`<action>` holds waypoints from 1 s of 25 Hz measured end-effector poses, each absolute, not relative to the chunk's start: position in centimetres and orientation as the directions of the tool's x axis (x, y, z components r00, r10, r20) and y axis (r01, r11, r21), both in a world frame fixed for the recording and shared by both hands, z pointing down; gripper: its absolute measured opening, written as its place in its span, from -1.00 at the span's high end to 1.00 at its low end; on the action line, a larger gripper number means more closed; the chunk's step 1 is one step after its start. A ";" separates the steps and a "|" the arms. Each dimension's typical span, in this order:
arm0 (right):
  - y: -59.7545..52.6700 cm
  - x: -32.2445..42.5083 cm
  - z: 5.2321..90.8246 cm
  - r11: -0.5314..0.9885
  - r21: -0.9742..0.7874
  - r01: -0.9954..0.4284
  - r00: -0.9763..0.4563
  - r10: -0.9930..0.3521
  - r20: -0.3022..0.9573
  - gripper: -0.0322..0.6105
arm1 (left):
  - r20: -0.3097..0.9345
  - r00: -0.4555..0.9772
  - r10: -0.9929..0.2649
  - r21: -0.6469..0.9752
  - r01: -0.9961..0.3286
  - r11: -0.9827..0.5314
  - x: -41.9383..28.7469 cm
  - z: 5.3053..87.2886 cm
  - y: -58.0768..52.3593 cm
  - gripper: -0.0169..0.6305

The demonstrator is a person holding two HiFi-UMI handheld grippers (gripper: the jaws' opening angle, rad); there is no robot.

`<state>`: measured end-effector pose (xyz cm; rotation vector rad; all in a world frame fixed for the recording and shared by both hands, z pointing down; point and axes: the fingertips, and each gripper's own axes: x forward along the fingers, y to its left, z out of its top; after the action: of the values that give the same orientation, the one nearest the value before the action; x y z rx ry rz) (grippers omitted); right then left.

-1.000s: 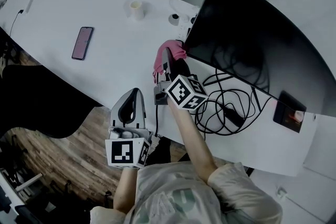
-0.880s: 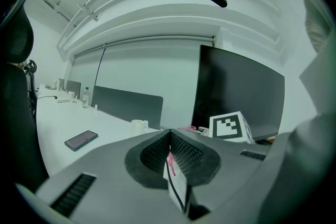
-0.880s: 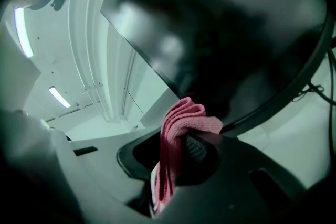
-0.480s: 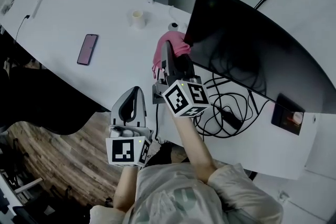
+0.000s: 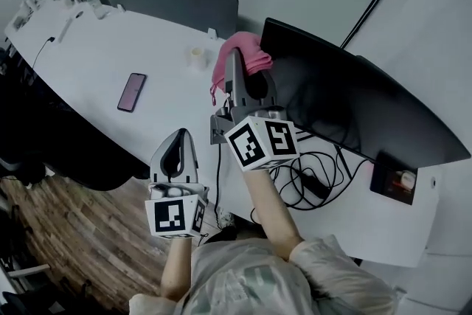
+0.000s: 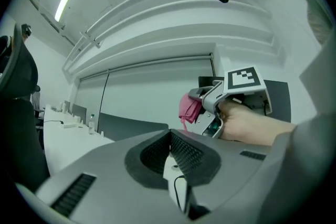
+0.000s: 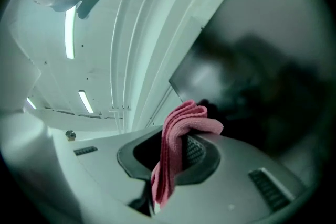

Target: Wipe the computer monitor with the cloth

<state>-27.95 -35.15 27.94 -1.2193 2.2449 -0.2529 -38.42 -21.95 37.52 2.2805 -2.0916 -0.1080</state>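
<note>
A dark, switched-off monitor (image 5: 354,103) stands on the white table (image 5: 96,70); it fills the right of the right gripper view as a dark screen (image 7: 262,71). My right gripper (image 5: 247,70) is shut on a folded pink cloth (image 5: 240,55), raised near the monitor's upper left corner. The pink cloth (image 7: 176,149) hangs pinched between the jaws. My left gripper (image 5: 177,155) is held low near the table's front edge, jaws shut and empty. In the left gripper view the right gripper (image 6: 210,105) shows with the cloth (image 6: 188,107).
A phone (image 5: 132,91) lies on the table at left. A small cup (image 5: 196,57) stands behind it. Black cables (image 5: 310,173) coil under the monitor, and a small dark device (image 5: 394,177) sits at the right. A grey chair back (image 5: 169,4) stands beyond the table.
My right gripper has lifted the pink cloth from the table beside the monitor's base up to the screen's upper left corner. The left gripper has stayed about where it was.
</note>
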 end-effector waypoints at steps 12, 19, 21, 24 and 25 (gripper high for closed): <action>-33.3 -27.7 20.9 0.620 -0.330 -0.712 -0.446 -0.762 -0.469 0.73 | -0.174 0.078 -0.982 0.023 -0.996 -0.083 -38.0 30.7 -20.9 0.90; -29.3 -26.9 18.2 0.626 -0.058 -0.777 -0.548 -0.720 -0.427 0.73 | -0.242 0.096 -0.965 0.005 -0.995 -0.100 -37.7 26.7 -20.7 0.90; -28.1 -25.4 16.9 0.574 0.066 -0.816 -0.545 -0.727 -0.417 0.73 | -0.265 0.112 -0.958 0.006 -0.993 -0.118 -37.2 25.7 -20.8 0.90; -26.4 -23.6 14.8 0.446 0.300 -0.843 -0.536 -0.747 -0.393 0.73 | -0.278 0.147 -0.949 -0.016 -0.989 -0.148 -36.2 24.4 -20.9 0.90; -26.0 -23.2 14.2 0.404 0.389 -0.828 -0.543 -0.754 -0.370 0.73 | -0.280 0.161 -0.946 -0.023 -0.987 -0.161 -35.8 24.0 -21.0 0.90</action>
<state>-23.23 -26.00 14.21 -1.4261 2.5163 0.8178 -35.77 -21.02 23.97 2.5377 -2.1492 -0.3372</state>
